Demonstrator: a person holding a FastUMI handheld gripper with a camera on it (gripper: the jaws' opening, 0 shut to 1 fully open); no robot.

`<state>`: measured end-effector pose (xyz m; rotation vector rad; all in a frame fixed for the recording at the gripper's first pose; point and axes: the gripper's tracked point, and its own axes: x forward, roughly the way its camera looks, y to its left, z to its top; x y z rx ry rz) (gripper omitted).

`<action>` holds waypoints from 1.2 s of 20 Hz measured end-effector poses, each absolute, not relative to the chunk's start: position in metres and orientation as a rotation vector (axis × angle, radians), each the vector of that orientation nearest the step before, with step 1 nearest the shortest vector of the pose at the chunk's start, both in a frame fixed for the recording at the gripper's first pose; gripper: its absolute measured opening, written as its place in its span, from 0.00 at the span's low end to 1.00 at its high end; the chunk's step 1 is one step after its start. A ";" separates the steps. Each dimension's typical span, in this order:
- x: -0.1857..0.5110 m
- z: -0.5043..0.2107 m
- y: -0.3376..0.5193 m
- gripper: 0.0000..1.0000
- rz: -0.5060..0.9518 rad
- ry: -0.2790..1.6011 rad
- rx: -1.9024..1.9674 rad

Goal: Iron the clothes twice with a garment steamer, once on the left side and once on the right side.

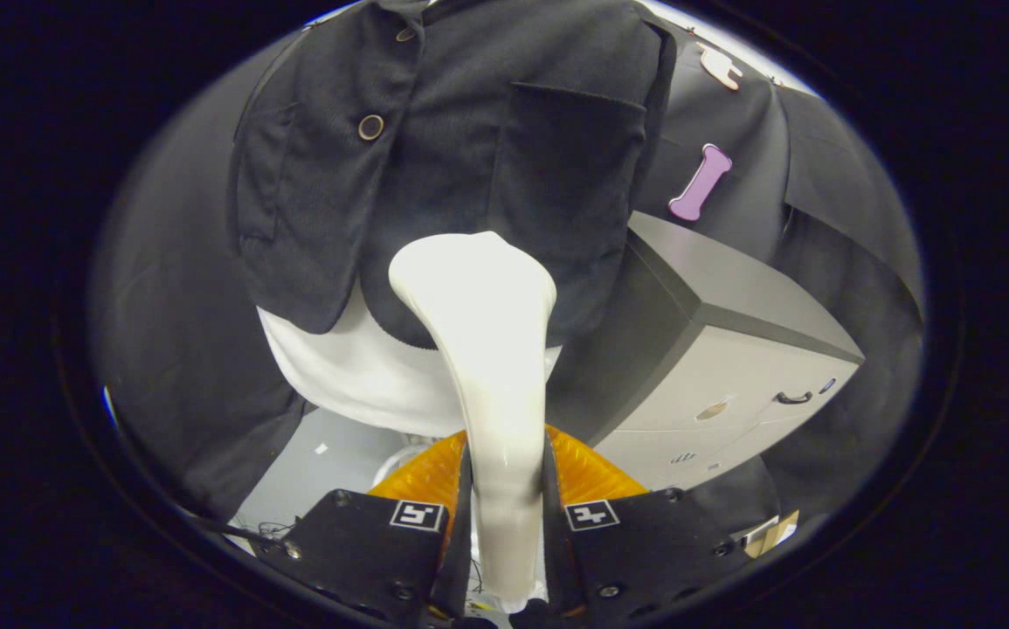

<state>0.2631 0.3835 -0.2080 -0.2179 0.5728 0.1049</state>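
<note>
A white garment steamer [491, 349] rises between the two fingers of my gripper [504, 515], which is shut on its handle. Its broad head lies against the lower hem of a dark jacket [460, 140] that hangs just ahead, on the side with the patch pocket [570, 166]. The jacket has round buttons [370, 127] down its front. A white garment [355, 367] shows below the jacket's hem. The steamer head hides part of the hem.
A grey cabinet [731, 349] with a drawer handle stands close beside the jacket, on the pocket side. A pale floor [321, 463] lies below the clothes. A black cloth wall hangs behind everything.
</note>
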 end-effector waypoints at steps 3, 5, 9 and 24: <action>0.259 -0.186 0.382 0.37 0.112 0.554 -0.184; 0.254 -0.158 0.384 0.37 0.121 0.513 -0.160; 0.237 -0.081 0.398 0.37 0.165 0.404 -0.115; 0.194 0.177 0.519 0.37 0.305 0.067 -0.008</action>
